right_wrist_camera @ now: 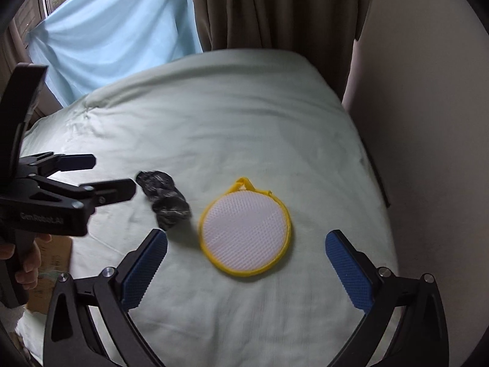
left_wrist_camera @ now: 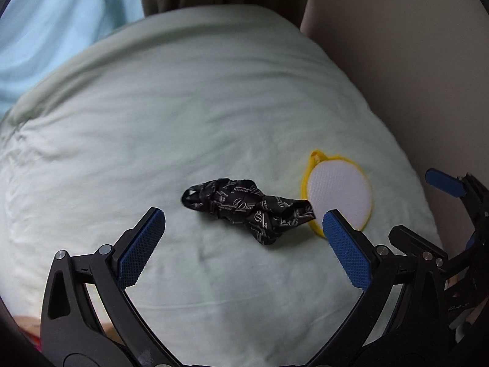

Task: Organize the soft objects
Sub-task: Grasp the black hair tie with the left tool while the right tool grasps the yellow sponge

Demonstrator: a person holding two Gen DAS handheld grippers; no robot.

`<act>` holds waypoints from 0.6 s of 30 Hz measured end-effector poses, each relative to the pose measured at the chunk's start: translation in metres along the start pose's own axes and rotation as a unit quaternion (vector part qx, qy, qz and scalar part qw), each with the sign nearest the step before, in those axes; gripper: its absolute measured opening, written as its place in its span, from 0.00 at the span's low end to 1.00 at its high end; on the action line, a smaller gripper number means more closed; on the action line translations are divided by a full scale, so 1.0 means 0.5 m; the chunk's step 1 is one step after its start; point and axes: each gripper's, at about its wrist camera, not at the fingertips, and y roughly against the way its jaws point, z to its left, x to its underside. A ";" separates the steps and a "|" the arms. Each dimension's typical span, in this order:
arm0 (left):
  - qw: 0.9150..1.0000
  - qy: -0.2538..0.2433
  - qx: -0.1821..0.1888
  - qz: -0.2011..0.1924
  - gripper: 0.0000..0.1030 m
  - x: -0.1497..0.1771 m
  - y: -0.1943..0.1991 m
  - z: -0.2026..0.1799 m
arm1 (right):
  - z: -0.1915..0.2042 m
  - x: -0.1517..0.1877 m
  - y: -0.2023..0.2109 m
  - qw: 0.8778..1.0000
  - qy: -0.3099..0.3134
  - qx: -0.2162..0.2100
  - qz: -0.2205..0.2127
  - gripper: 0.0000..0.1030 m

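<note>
Bed (right_wrist_camera: 244, 107), curtain (right_wrist_camera: 275, 9), crumpled cloth (left_wrist_camera: 249, 209)

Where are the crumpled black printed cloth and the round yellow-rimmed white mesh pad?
crumpled black printed cloth (left_wrist_camera: 249, 209), left wrist view, its bunched middle.
round yellow-rimmed white mesh pad (right_wrist_camera: 244, 234), right wrist view, centre of mesh.

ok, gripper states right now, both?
Left gripper: open, empty, above the black cloth.
Right gripper: open, empty, above the yellow-rimmed mesh pouch.

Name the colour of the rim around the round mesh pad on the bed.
Yellow, around a white mesh centre. The round mesh pad shows best in the right wrist view.
</note>
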 end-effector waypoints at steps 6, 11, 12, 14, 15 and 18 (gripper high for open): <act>0.999 -0.030 0.003 0.030 1.00 0.004 -0.112 -0.001 | -0.002 0.012 -0.094 1.000 0.018 -0.006 0.016 1.00; 0.998 -0.044 0.001 0.037 1.00 0.001 -0.180 0.003 | -0.002 0.010 -0.152 0.999 0.029 -0.007 0.024 1.00; 0.998 -0.046 0.001 0.039 0.99 0.000 -0.189 0.003 | -0.001 0.010 -0.162 0.999 0.031 -0.006 0.025 1.00; 0.998 -0.049 -0.001 0.038 0.96 -0.002 -0.208 0.007 | 0.000 0.012 -0.187 0.999 0.035 -0.006 0.032 0.99; 0.998 -0.051 -0.002 0.036 0.93 -0.004 -0.213 0.008 | 0.001 0.014 -0.197 0.999 0.036 -0.006 0.036 0.96; 0.997 -0.065 -0.009 0.031 0.83 -0.013 -0.225 0.010 | 0.004 0.024 -0.212 0.999 0.032 -0.010 0.035 0.96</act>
